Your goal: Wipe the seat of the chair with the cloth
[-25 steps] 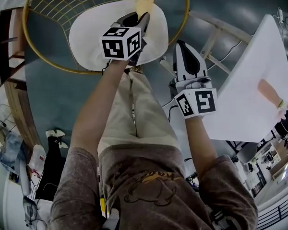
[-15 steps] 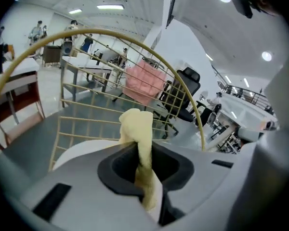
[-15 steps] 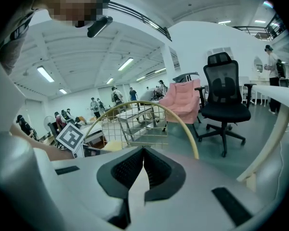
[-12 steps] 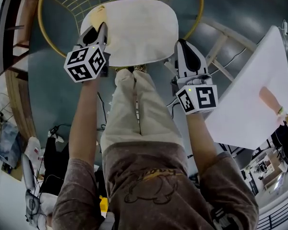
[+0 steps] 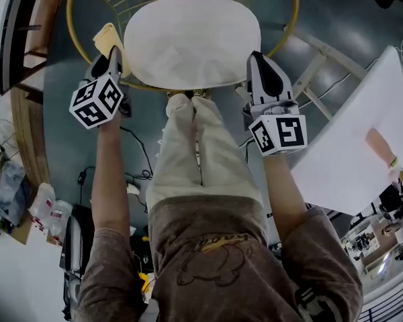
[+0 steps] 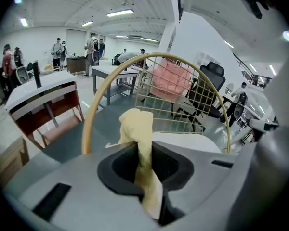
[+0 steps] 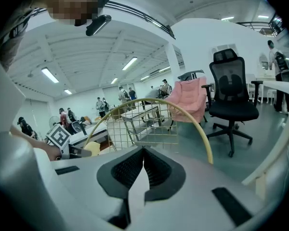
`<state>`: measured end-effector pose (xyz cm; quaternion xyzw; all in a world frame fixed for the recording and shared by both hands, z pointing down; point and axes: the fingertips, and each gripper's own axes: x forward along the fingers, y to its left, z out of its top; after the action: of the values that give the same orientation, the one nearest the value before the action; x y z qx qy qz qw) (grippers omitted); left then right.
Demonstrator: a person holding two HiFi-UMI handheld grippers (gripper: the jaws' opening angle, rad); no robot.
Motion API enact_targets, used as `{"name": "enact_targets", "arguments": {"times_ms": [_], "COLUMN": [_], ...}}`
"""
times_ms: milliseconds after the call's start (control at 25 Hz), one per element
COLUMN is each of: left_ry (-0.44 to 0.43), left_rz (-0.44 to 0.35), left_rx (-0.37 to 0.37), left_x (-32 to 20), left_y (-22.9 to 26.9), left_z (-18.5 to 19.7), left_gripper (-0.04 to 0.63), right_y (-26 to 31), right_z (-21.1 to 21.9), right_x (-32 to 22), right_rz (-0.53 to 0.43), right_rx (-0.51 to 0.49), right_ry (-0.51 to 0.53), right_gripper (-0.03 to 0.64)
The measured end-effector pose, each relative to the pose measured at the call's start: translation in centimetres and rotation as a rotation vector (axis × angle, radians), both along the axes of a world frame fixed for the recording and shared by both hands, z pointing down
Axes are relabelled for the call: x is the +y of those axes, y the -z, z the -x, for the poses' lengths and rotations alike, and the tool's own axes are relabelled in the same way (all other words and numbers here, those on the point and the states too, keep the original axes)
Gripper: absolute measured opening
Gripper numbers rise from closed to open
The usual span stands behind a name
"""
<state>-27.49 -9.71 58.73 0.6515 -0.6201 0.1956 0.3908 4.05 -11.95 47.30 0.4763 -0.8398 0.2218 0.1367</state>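
The left gripper (image 5: 111, 60) is pinching the yellow cloth (image 6: 140, 129) between closed jaws, and a crumpled bunch of it is sticking out past the jaw tips. The chair's white seat (image 5: 191, 42) is lying just to the right of this gripper, with the gold wire frame (image 5: 72, 25) curving ahead of it. The right gripper (image 5: 258, 62) is hovering beside the seat's right front edge, its jaws pressing together on nothing.

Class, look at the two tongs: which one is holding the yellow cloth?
The left tongs: they are shut on the cloth, which sticks out past their tips. The right tongs are shut with nothing between them.
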Motion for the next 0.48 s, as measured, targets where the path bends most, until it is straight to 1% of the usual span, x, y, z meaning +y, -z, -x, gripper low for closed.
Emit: {"name": "enact_targets", "arguments": {"times_ms": [200, 320, 480], "left_ry": [-0.013, -0.004, -0.004], "left_rz": [0.059, 0.092, 0.115], "left_rx": [-0.026, -0.009, 0.007], "left_x": [1.5, 2.0, 2.1], "left_y": [-2.3, -3.7, -5.2], "left_z": [-0.3, -0.8, -1.6], "left_gripper": [0.057, 0.057, 0.057], "right_y": [-0.1, -0.3, -0.6], "right_z": [0.1, 0.3, 0.4], "right_x": [0.2, 0.5, 0.6], "right_rz": [0.010, 0.015, 0.020], "right_rx": [0.003, 0.004, 0.006], "right_ry": [0.004, 0.011, 0.017], "right_gripper": [0.026, 0.026, 0.026]}}
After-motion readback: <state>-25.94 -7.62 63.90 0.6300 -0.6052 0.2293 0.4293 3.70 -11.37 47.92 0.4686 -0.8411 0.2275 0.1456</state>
